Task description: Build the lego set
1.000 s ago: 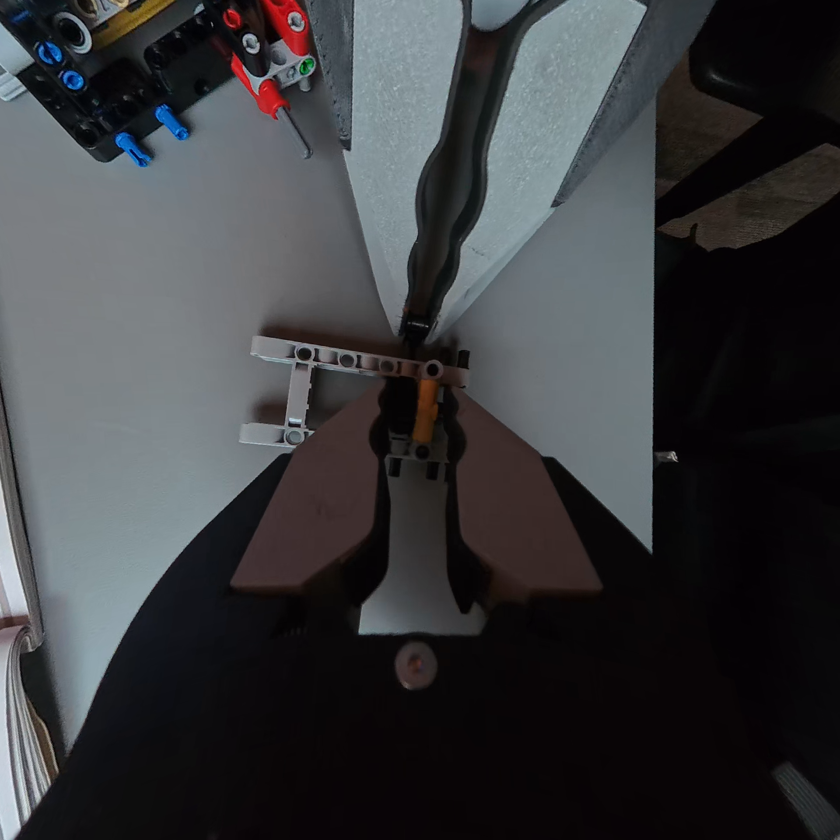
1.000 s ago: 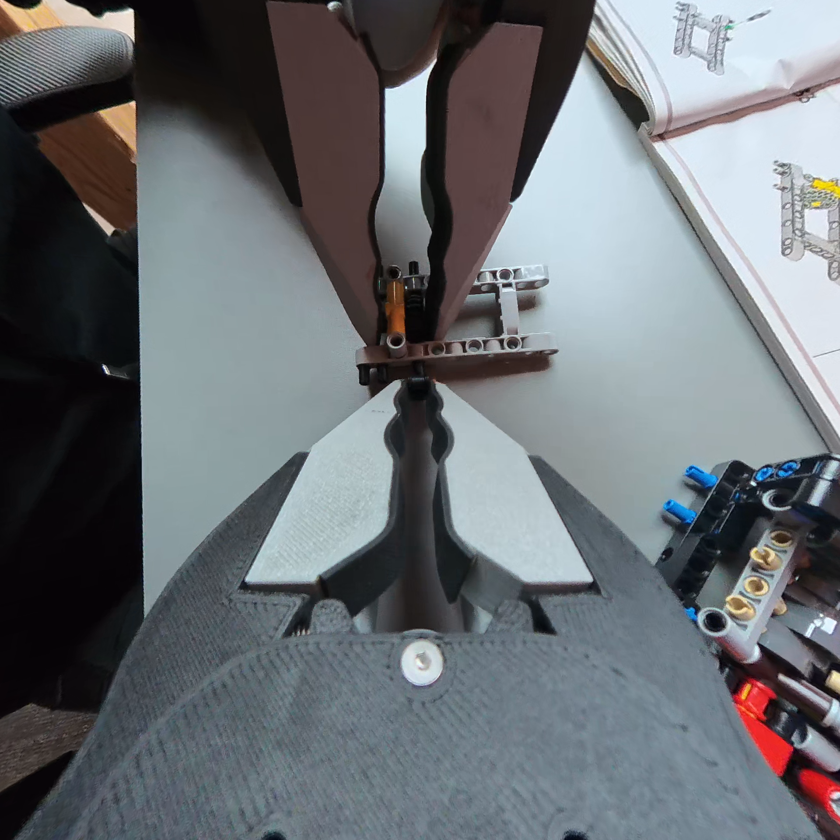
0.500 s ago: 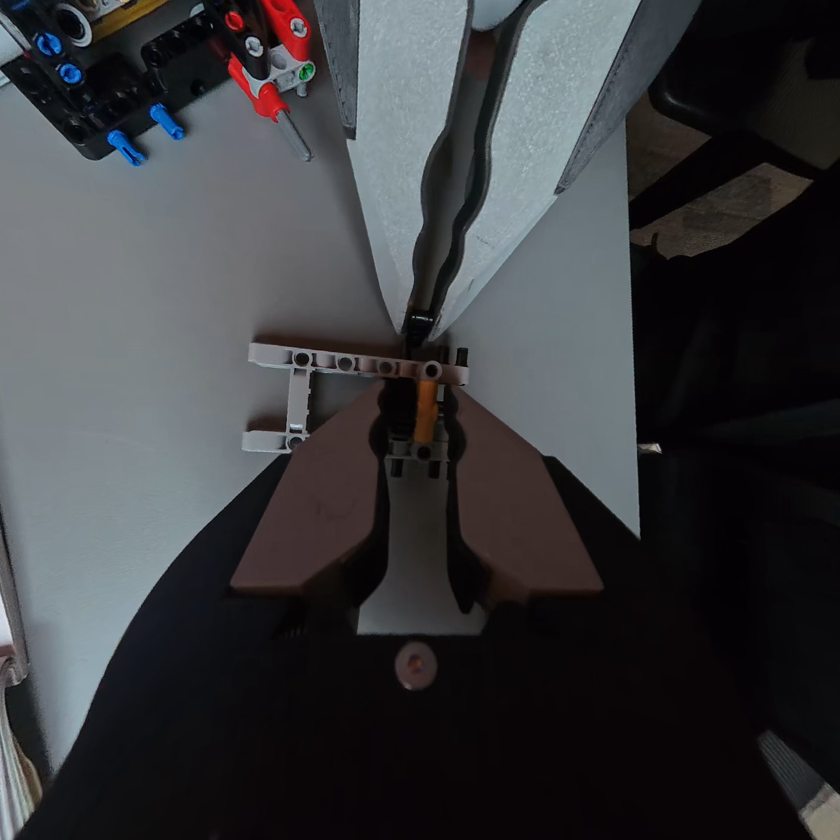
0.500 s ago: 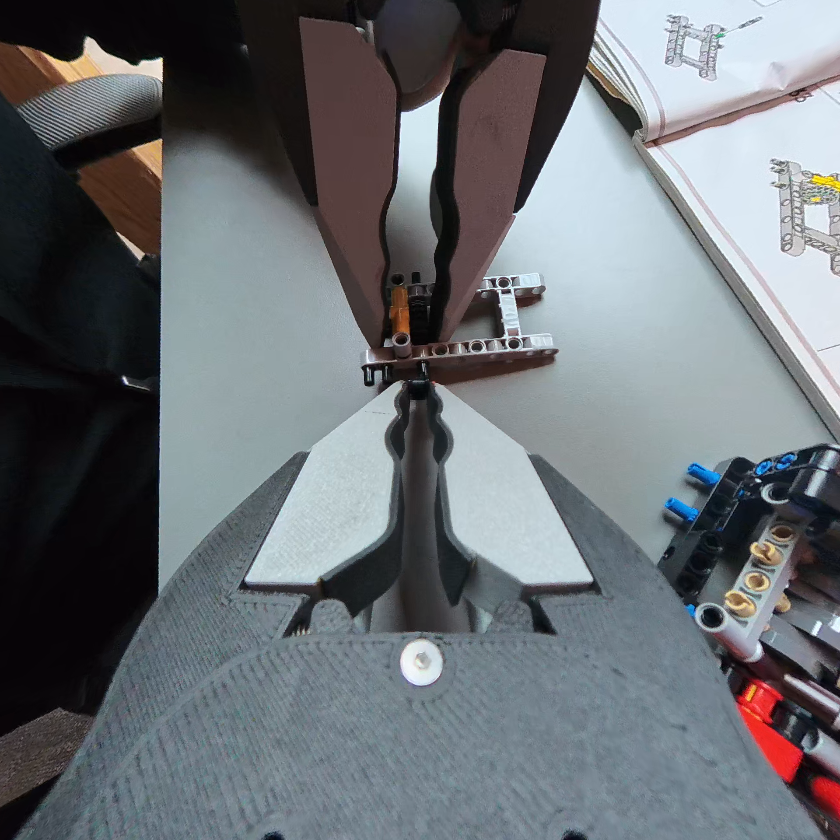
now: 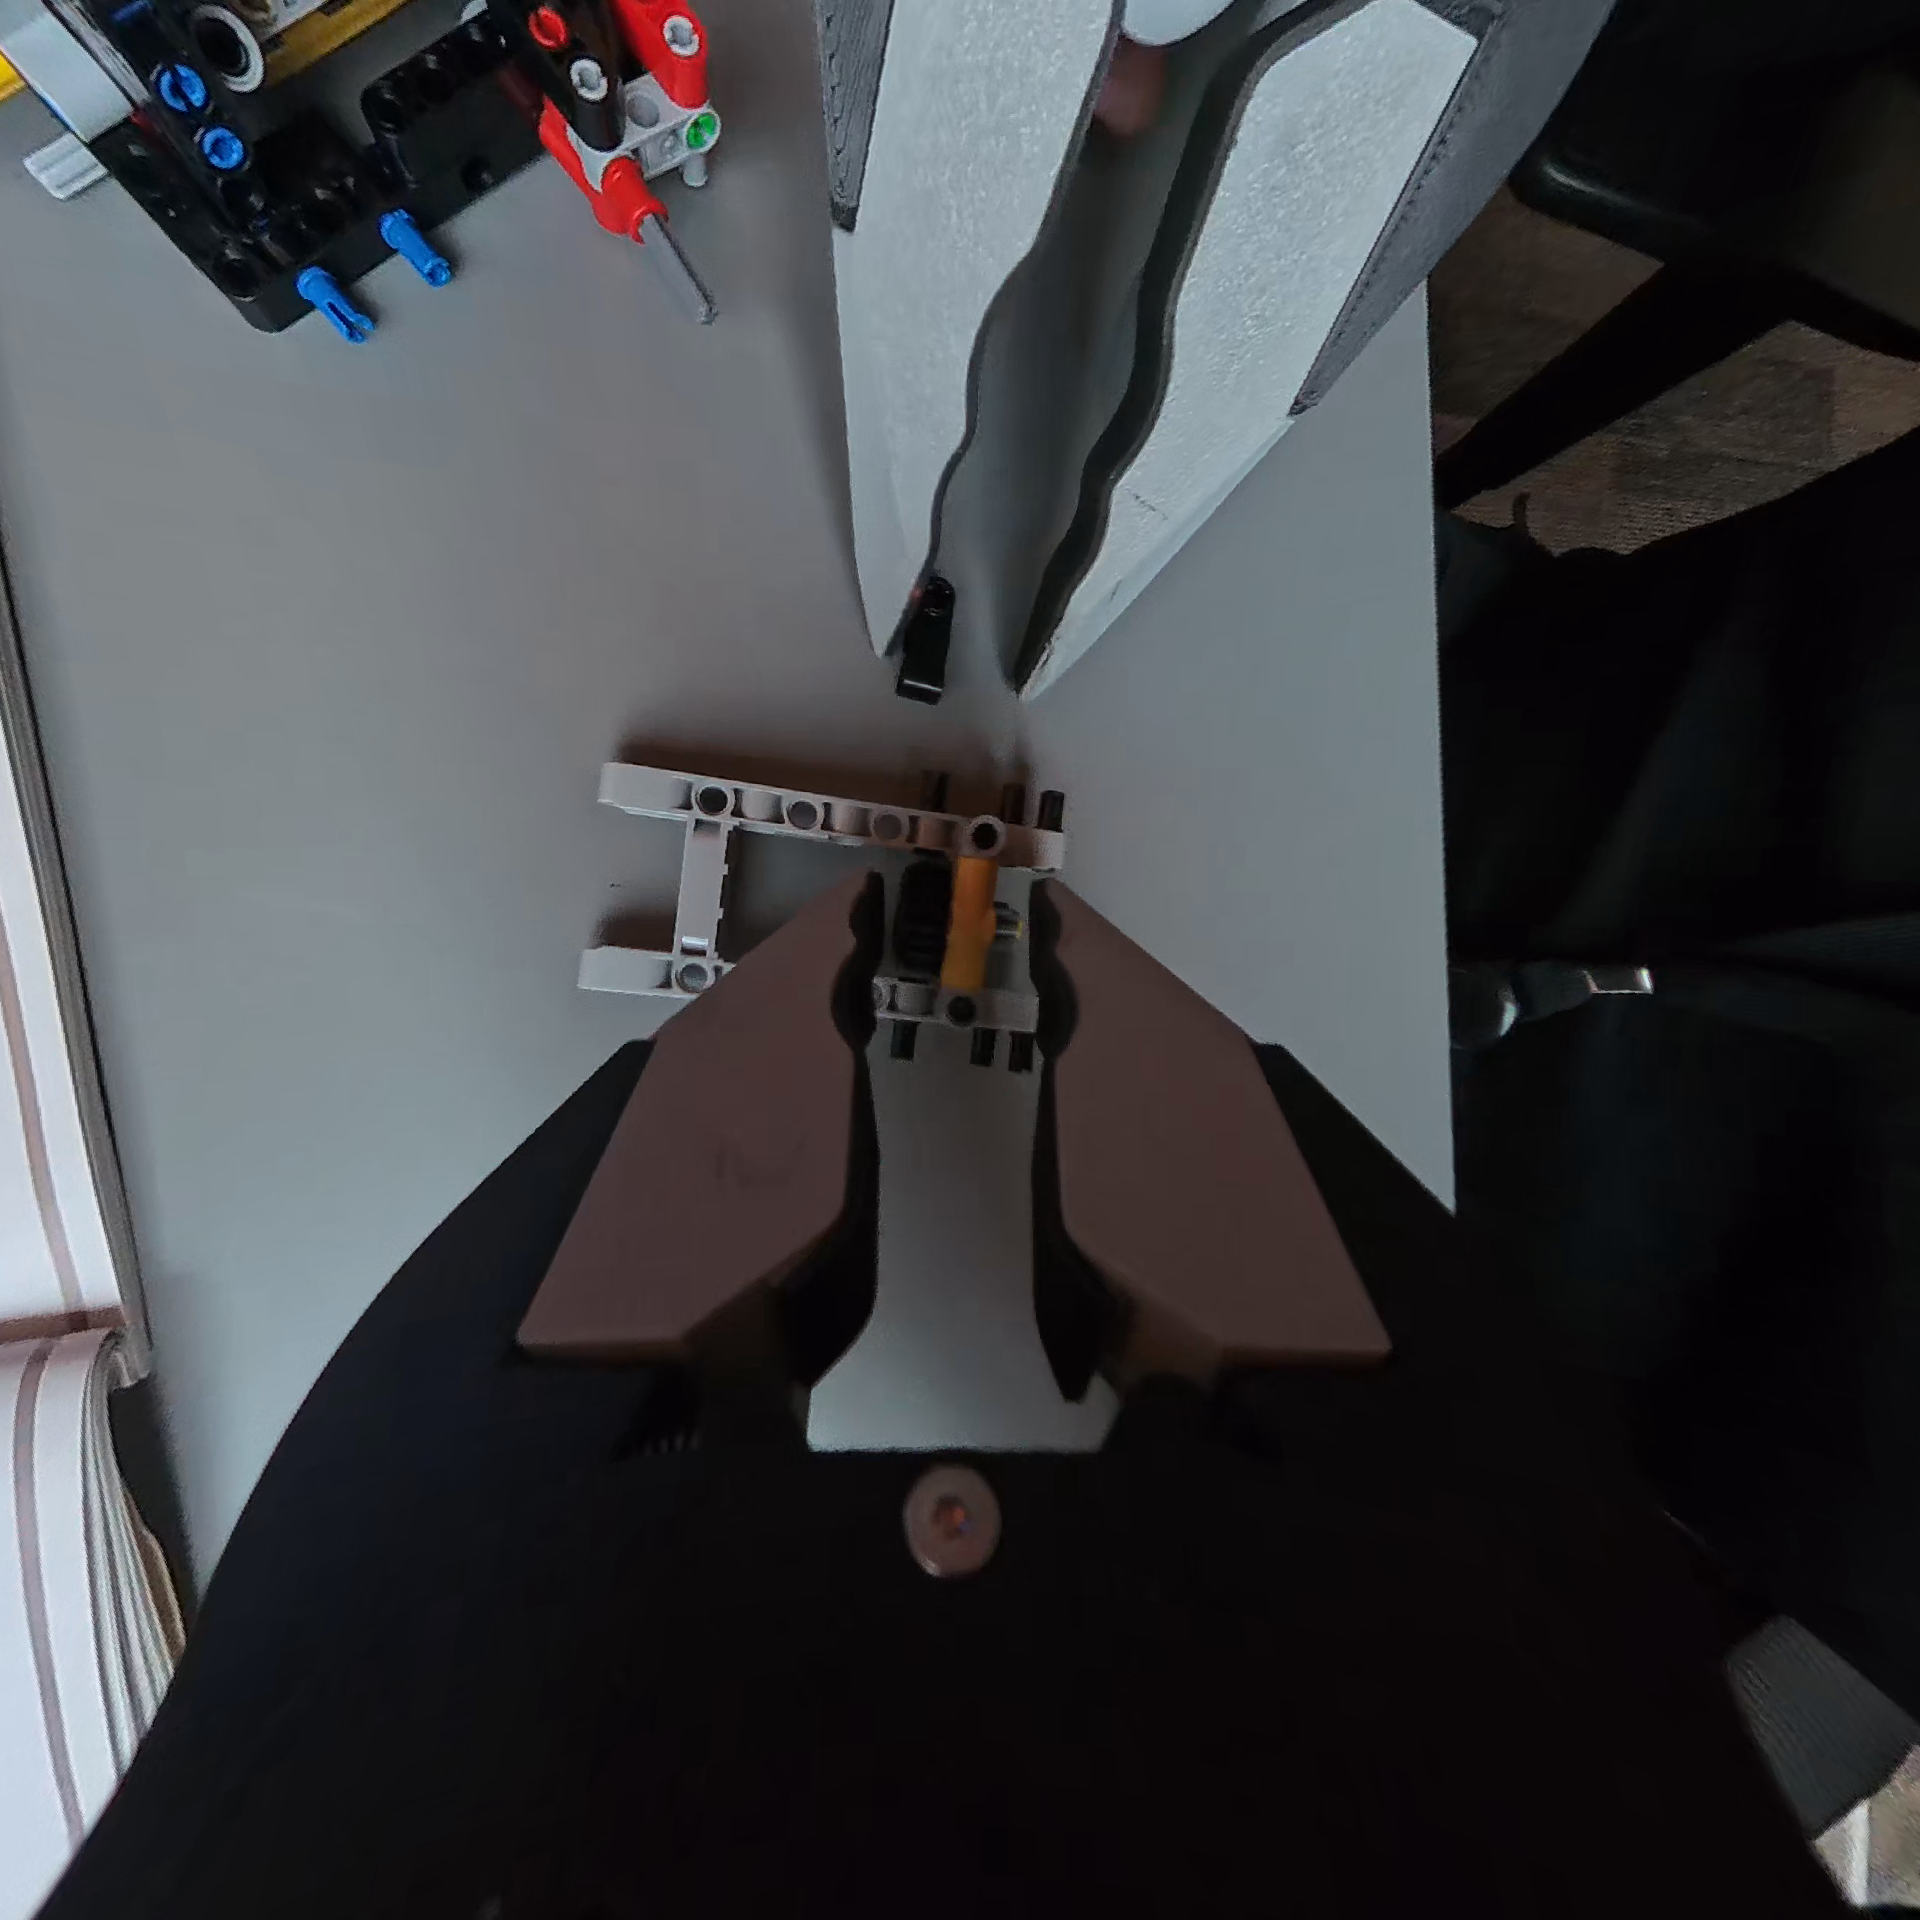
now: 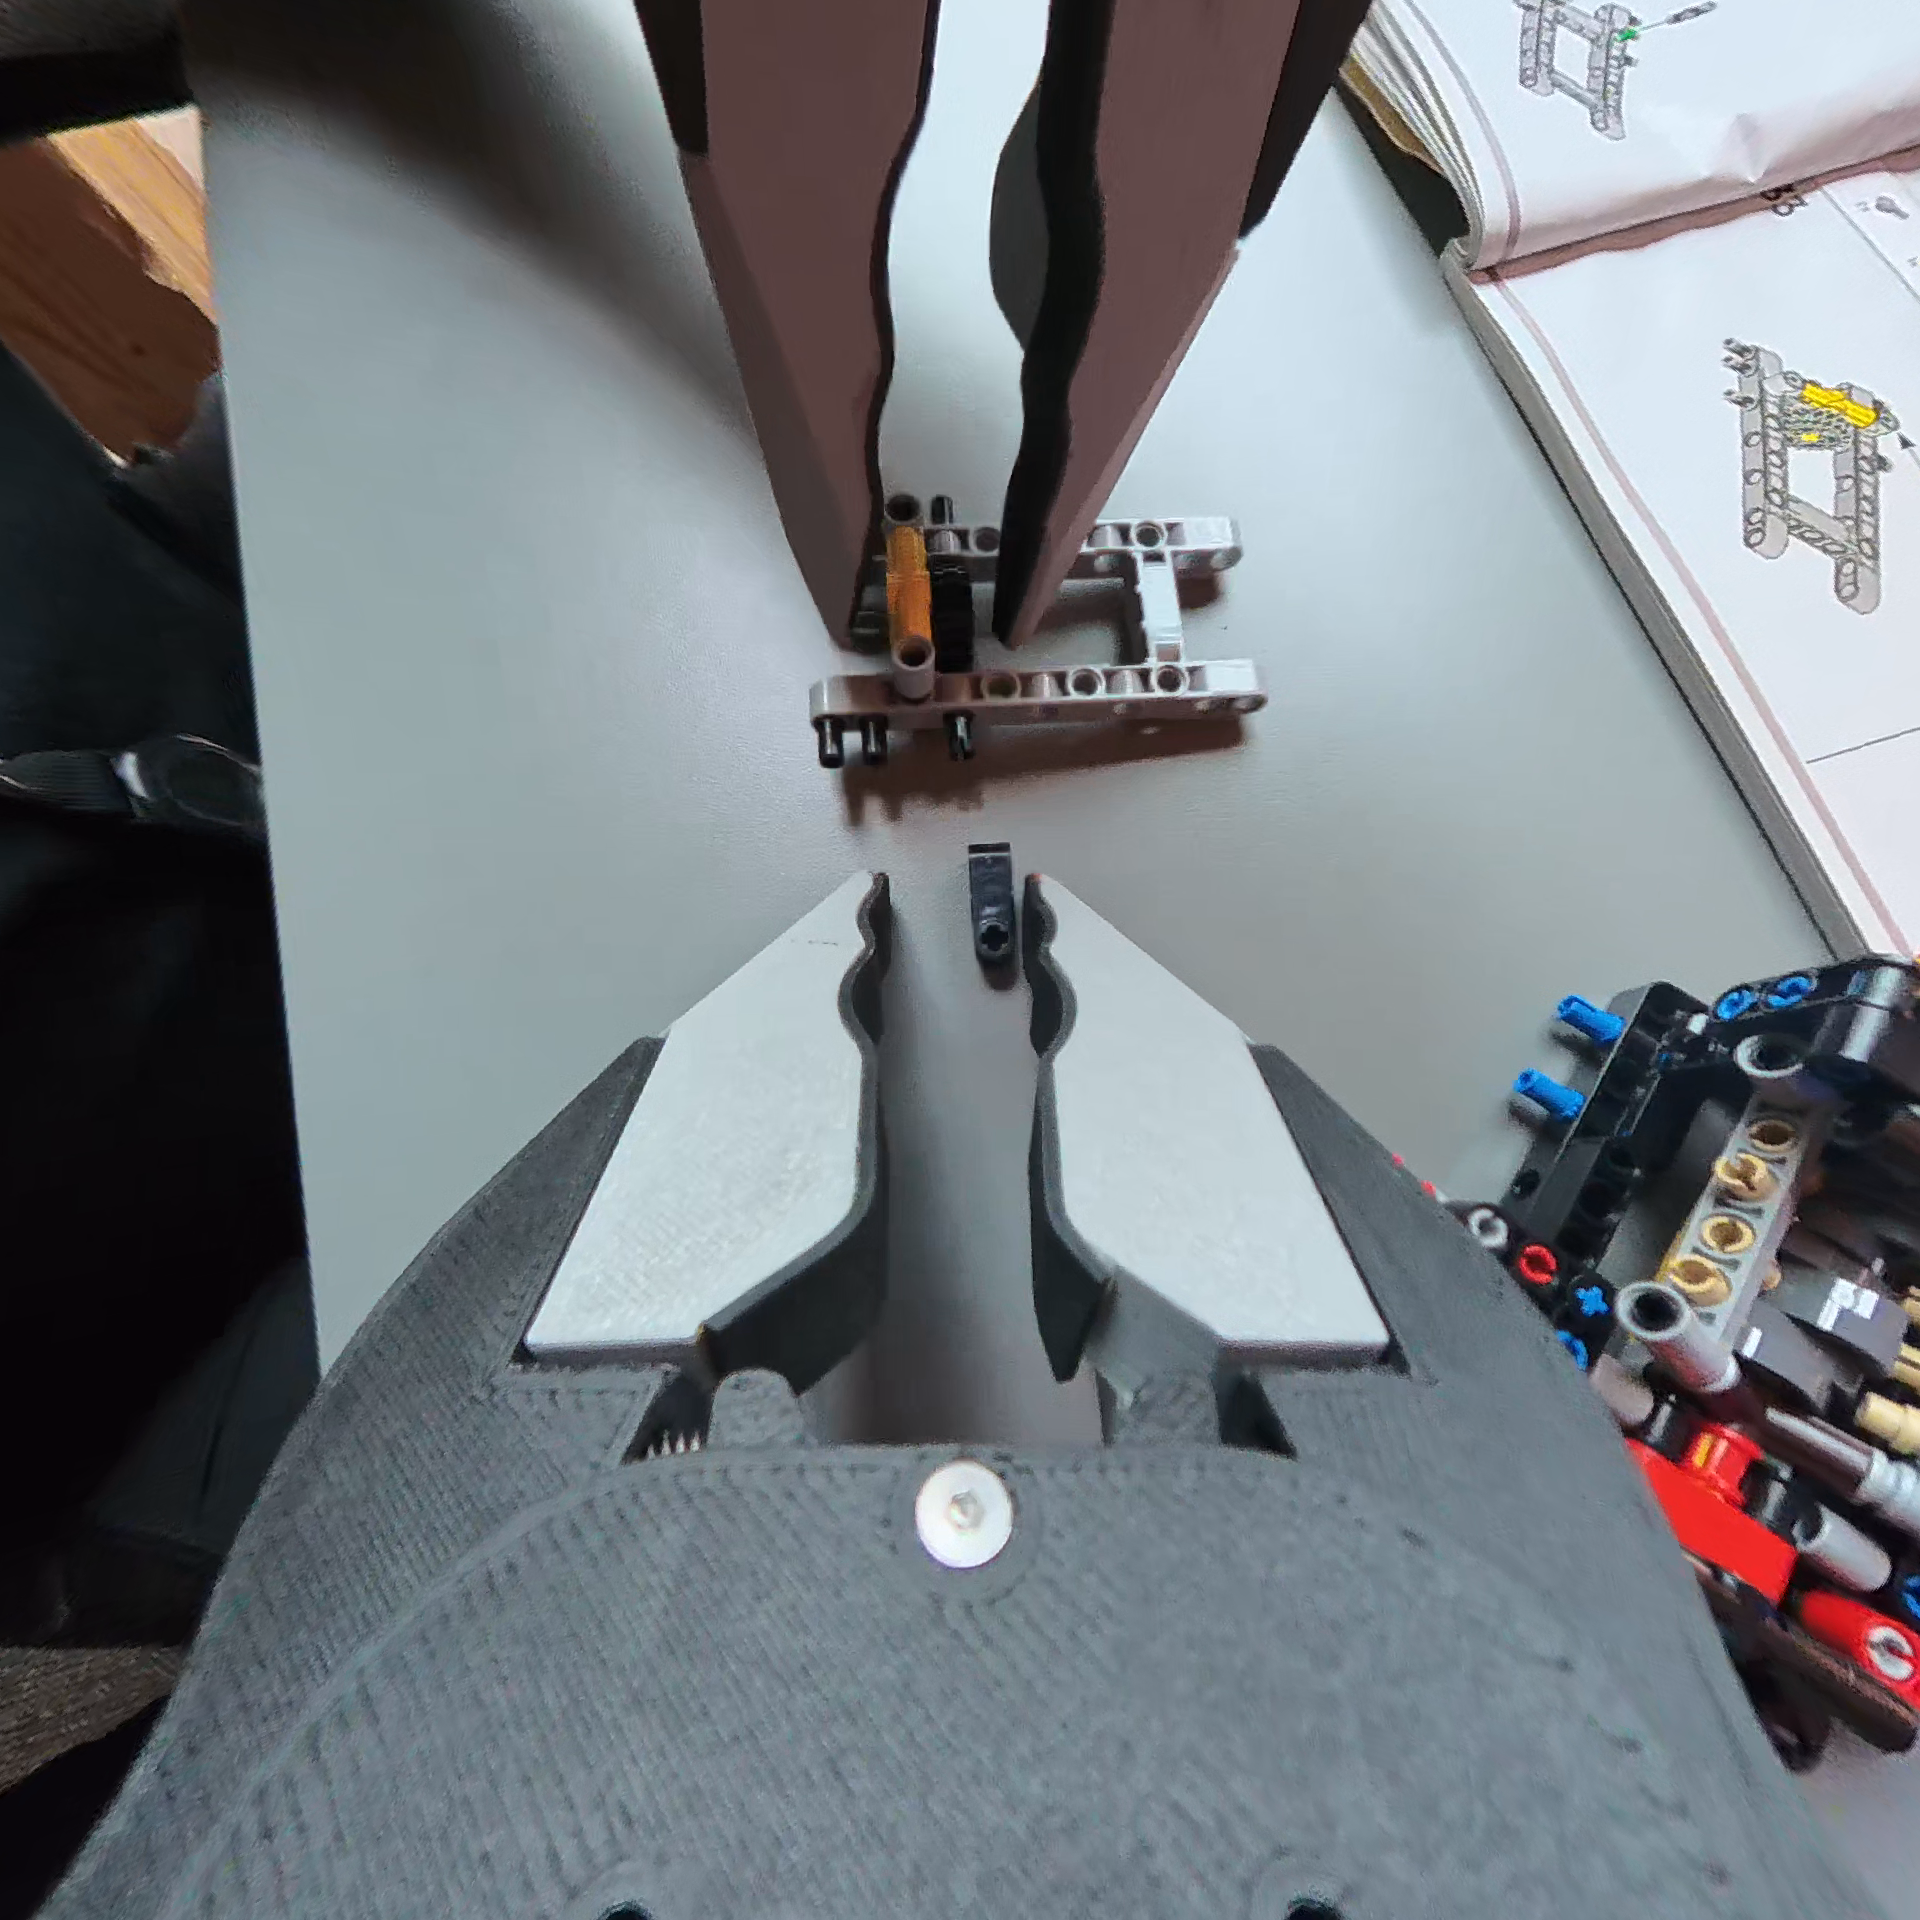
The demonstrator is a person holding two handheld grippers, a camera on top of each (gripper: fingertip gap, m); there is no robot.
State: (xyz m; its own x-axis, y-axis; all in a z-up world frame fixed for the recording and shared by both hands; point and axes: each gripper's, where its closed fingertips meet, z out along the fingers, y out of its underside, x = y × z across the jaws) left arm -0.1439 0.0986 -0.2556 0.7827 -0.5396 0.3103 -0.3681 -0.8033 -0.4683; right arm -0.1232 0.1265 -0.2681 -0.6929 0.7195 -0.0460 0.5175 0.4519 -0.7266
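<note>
Black connector (image 6: 992, 914) lies between the right gripper's (image 6: 956, 914) parted fingers, touching one.
Left gripper (image 5: 951, 930) narrowly straddles one grey frame (image 5: 821, 821); three black pins protrude.

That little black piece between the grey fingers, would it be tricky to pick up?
Probably. The black piece is tiny hard plastic, so it should stay stiff and weigh almost nothing. It touches only one finger of the open right tool, so a nudge may skid it across the smooth table.

One grey frame (image 6: 1039, 681), one loose black connector (image 6: 992, 914) (small), two blue pins (image 5: 330, 301), one booklet (image 6: 1714, 312).
</note>
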